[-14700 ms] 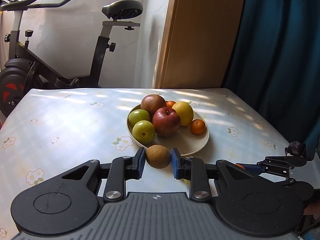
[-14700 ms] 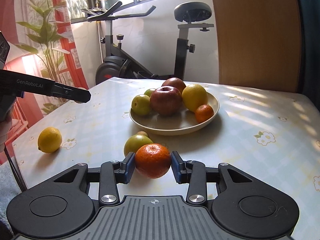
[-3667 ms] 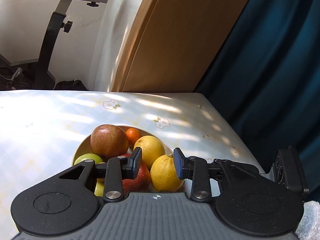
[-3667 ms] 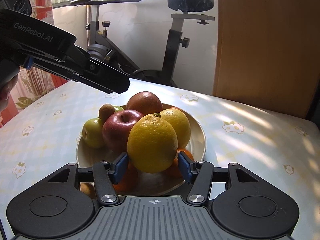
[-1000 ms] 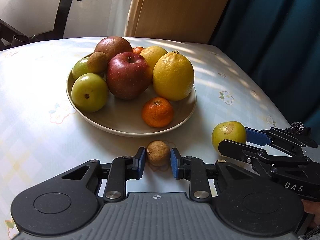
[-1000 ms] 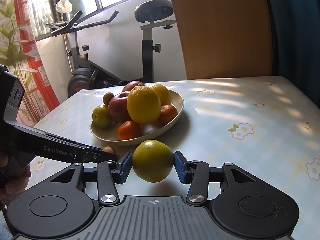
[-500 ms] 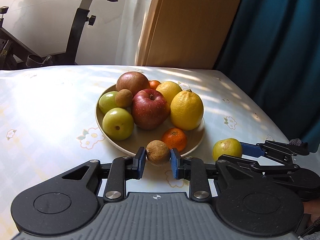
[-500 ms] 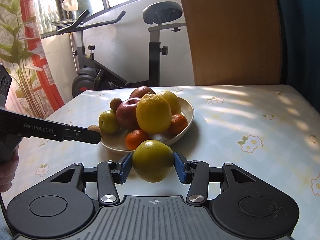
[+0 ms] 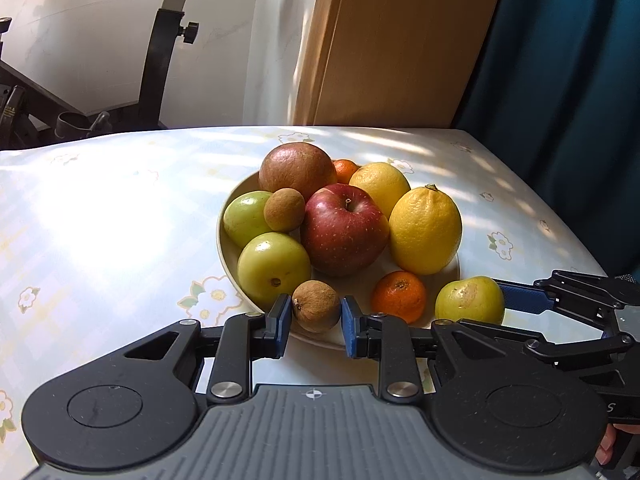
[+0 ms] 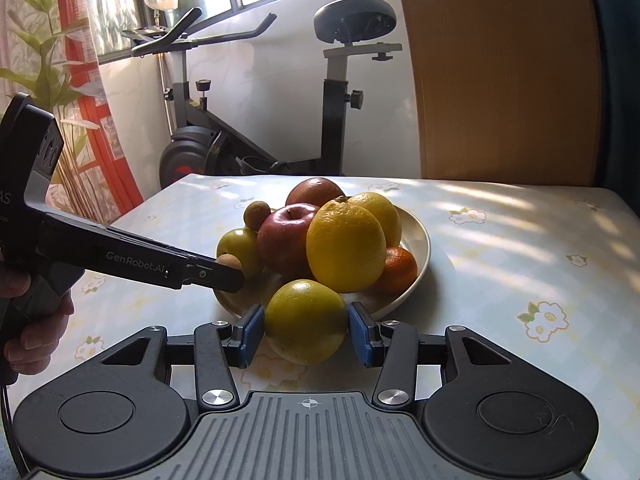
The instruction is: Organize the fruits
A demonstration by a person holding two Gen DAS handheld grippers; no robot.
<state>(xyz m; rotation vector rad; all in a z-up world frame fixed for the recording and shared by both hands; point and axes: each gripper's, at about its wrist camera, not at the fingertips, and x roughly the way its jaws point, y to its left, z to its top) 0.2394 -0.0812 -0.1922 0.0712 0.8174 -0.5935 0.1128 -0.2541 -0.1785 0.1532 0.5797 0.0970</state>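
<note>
A beige plate [image 9: 224,248] holds a red apple [image 9: 344,228], a large lemon [image 9: 426,230], a second lemon, two green apples, a brownish round fruit, mandarins and a small kiwi. My left gripper [image 9: 316,312] is shut on a small brown kiwi [image 9: 316,312] held over the plate's near rim. My right gripper [image 10: 306,322] is shut on a green apple [image 10: 306,322] in front of the plate [image 10: 420,240]. From the left wrist view that apple [image 9: 470,300] hangs at the plate's right edge. From the right wrist view the left gripper [image 10: 230,268] holds the kiwi at the plate's left rim.
The table [image 9: 100,220] has a pale flowered cloth. An exercise bike [image 10: 332,92] stands behind it by a white wall. A wooden panel [image 9: 400,40] and a dark teal curtain [image 9: 560,80] lie beyond the far right edge. A person's hand [image 10: 28,320] grips the left tool.
Both grippers have risen and moved toward the plate with their fruit. The kiwi now hangs over the near rim, and the green apple has come up to the plate's edge.
</note>
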